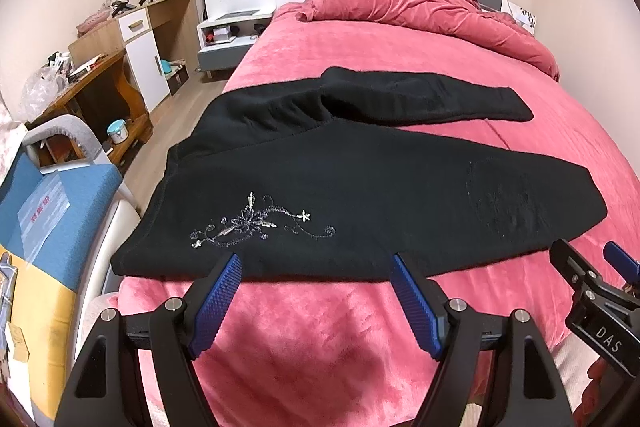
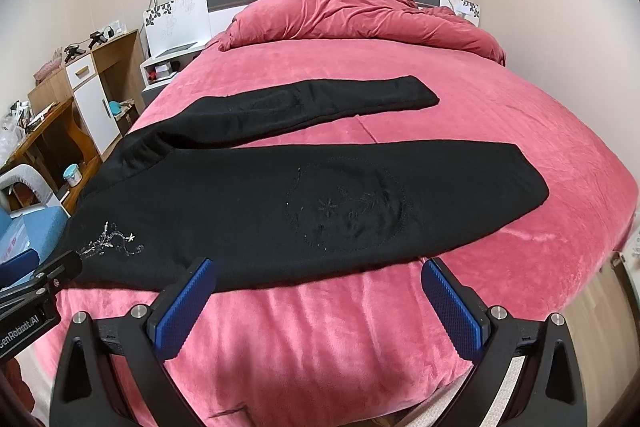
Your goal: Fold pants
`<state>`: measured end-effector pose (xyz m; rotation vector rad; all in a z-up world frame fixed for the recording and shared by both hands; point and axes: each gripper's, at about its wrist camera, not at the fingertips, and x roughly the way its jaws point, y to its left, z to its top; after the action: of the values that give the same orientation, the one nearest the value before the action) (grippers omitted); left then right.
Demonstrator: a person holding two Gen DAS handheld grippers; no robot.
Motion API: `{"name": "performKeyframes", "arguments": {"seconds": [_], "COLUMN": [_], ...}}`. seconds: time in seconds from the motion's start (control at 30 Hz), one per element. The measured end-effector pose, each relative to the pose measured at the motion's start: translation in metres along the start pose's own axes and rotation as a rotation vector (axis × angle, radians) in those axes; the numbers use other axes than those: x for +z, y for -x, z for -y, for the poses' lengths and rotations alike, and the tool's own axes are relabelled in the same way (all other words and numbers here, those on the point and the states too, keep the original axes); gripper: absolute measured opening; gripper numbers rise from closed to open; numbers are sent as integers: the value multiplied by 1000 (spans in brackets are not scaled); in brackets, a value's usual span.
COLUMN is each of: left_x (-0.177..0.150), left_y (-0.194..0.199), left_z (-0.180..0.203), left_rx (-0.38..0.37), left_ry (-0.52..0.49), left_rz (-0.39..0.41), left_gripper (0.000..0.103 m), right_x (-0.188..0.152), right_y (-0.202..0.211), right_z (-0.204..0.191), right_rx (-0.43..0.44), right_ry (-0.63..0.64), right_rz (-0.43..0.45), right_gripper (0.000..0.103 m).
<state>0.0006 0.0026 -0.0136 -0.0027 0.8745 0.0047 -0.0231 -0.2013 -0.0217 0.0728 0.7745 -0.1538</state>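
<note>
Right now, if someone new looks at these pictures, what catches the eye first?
Black pants lie spread on the pink bed cover, legs apart, with silver embroidery near the waist. A rumpled pink duvet is piled at the headboard. The left claw and right claw hang open at the near edge.

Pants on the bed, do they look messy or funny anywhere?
A little. The pants lie flat on the bed, but the two legs splay apart in a V, and the waist is bunched and wrinkled near the bed's left edge. No tears or spills show. Both grippers are open, holding nothing.
</note>
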Motion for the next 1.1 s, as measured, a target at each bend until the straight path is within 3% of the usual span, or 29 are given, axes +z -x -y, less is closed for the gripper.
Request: {"name": "performKeyframes", "arguments": {"seconds": [0.37, 0.47, 0.53, 0.6, 0.73, 0.93, 1.1], "left_x": [-5, -10, -17, -22, -24, -32, -38], "left_y": [-29, -43, -53, -63, -72, -86, -102], "left_z": [-5, -18, -37, -50, -56, -82, -116], "left_rx": [-56, -199, -346, -405, -345, -296, -185], "left_ry": [28, 96, 226, 327, 310, 449, 579], "left_rz": [-107, -160, -184, -211, -220, -183, -187], "left_gripper": [78, 78, 78, 78, 76, 76, 76], "right_x": [-5, -9, -11, -12, -13, -7, 0], "right_y": [-25, -37, -47, -56, -70, -97, -121], "right_z": [7, 18, 29, 42, 76, 145, 206], "right_rx": [4, -7, -17, -33, -59, -19, 45], "right_ry": [-20, -29, -40, -56, -92, -228, -409], "right_rz": [-69, -97, -122, -141, -159, -198, -203], "right_gripper": [103, 103, 103, 103, 103, 103, 101]}}
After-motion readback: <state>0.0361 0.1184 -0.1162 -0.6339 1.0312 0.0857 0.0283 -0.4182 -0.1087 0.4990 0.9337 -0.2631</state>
